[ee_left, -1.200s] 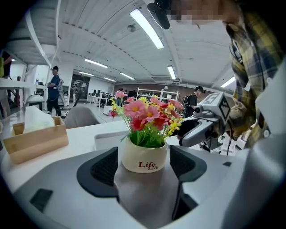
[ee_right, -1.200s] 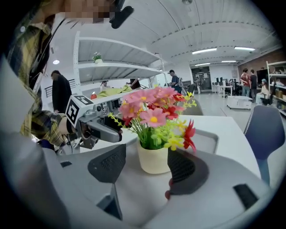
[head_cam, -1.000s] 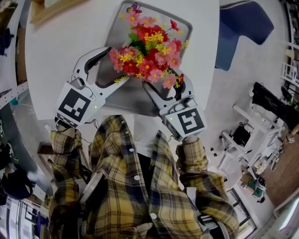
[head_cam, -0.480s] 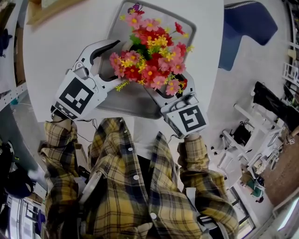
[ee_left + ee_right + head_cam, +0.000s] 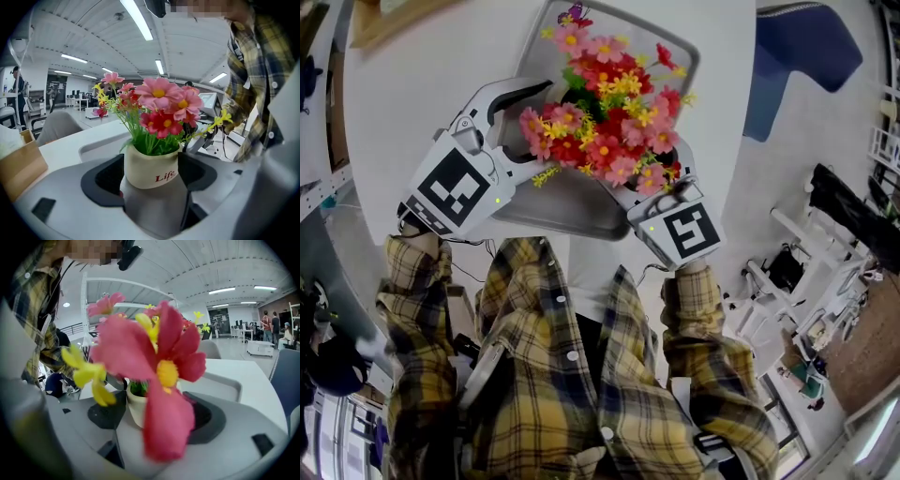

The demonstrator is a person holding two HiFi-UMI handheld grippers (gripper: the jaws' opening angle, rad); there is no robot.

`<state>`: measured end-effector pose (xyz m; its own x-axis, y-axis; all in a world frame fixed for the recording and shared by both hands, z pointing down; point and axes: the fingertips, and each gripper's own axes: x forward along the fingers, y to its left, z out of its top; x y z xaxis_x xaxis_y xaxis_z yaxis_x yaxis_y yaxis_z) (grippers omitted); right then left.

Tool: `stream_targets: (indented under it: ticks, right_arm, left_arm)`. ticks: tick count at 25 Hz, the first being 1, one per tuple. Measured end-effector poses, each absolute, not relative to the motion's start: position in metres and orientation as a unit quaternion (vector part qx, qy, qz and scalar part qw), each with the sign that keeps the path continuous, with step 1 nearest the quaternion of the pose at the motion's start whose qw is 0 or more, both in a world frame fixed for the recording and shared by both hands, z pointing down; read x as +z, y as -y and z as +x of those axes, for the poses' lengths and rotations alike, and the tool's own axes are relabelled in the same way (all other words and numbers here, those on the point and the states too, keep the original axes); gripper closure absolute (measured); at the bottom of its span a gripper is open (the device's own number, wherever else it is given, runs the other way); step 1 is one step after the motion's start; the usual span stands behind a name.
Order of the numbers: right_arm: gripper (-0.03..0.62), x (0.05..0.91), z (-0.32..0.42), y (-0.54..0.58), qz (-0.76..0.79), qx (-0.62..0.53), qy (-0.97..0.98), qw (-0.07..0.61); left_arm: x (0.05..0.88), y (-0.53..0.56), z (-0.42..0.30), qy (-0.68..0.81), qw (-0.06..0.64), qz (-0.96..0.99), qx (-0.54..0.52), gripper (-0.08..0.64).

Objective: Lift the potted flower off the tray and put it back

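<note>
We see the potted flower (image 5: 605, 117) over the grey tray (image 5: 539, 202) on the white table (image 5: 412, 84) (its bottom is hidden, so we cannot tell if it stands there). The left gripper (image 5: 151, 172) pinches the potted flower by its pot (image 5: 150, 161), one pad on each side. The right gripper (image 5: 154, 414) has just been opening its jaws. They stand wide around the pot and do not press it.

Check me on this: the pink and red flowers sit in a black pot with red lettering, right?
Not quite: the pot is cream-white, not black, as the left gripper view shows. The red lettering and the pink and red flowers are as you say.
</note>
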<state>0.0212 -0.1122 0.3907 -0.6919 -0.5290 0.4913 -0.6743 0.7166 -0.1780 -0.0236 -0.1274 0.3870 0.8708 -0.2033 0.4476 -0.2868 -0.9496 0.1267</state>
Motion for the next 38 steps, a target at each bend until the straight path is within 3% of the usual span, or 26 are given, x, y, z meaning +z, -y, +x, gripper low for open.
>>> stream_targets:
  ticks: [38]
  right_arm:
    - [0.244, 0.3862, 0.0241, 0.1146, 0.318, 0.144, 0.917, 0.193]
  left_arm:
    - [0.3854, 0.1238, -0.0182, 0.158, 0.093, 0.965, 0.189, 0.221]
